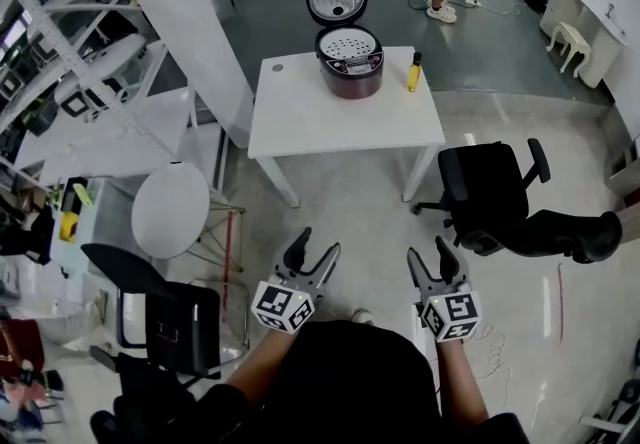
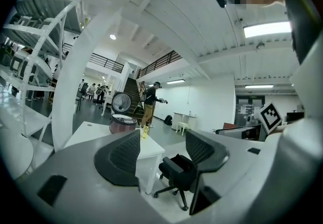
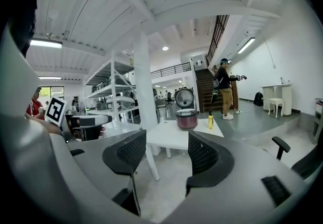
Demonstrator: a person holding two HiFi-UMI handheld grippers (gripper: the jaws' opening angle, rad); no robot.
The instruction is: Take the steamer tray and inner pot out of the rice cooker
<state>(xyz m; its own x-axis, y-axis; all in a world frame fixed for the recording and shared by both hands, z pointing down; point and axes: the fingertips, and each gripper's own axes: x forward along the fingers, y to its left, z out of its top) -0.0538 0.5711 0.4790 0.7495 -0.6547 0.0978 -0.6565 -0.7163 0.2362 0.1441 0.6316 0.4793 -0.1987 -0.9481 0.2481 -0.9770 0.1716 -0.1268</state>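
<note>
Forearms reach forward side by side, well short of the white table (image 1: 330, 122), each holding its tool roughly level and pointed toward that table. The left gripper (image 1: 318, 244) has its jaws spread wide with nothing between them; the right gripper (image 1: 428, 252) is likewise wide and empty. Near the table's far edge sits the rice cooker (image 1: 350, 72), its lid (image 1: 337, 0) raised upright and the perforated steamer tray (image 1: 348, 44) seated in its mouth. A yellow bottle (image 1: 413, 72) stands on the table beside the cooker.
</note>
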